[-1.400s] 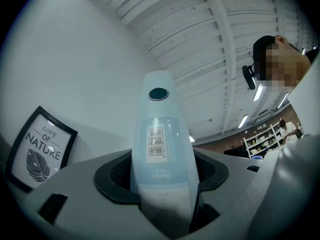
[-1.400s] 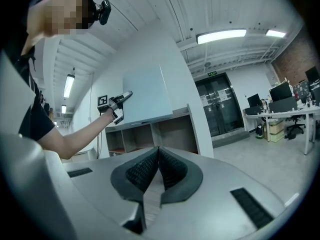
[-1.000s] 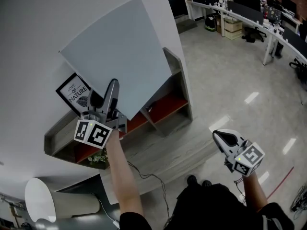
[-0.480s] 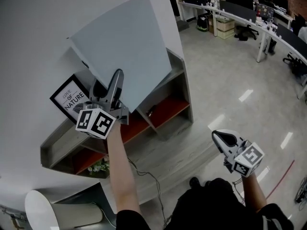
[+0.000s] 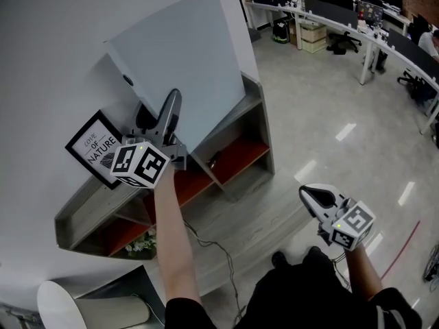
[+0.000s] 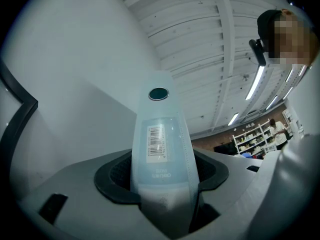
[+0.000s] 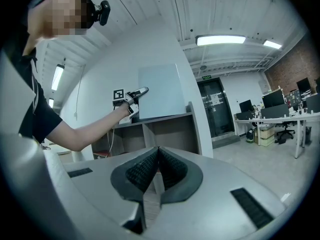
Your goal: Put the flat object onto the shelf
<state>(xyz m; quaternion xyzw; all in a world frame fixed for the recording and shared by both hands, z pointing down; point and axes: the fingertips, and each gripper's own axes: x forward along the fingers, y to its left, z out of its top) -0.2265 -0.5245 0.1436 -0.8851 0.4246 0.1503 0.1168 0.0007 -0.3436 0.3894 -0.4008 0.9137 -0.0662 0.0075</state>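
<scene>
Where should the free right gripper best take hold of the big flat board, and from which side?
Probably its free right edge, from the right: the thin board stands upright over the shelf, and the left gripper clamps its lower edge.

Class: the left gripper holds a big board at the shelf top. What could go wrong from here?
1. The left gripper grips the board only near its lower edge, so the tall board may swing or slip.
2. The frame stands close beside that gripper; a sideways move could knock it.
3. The board's lower corner is near the shelf end, so it might slide off once released.
</scene>
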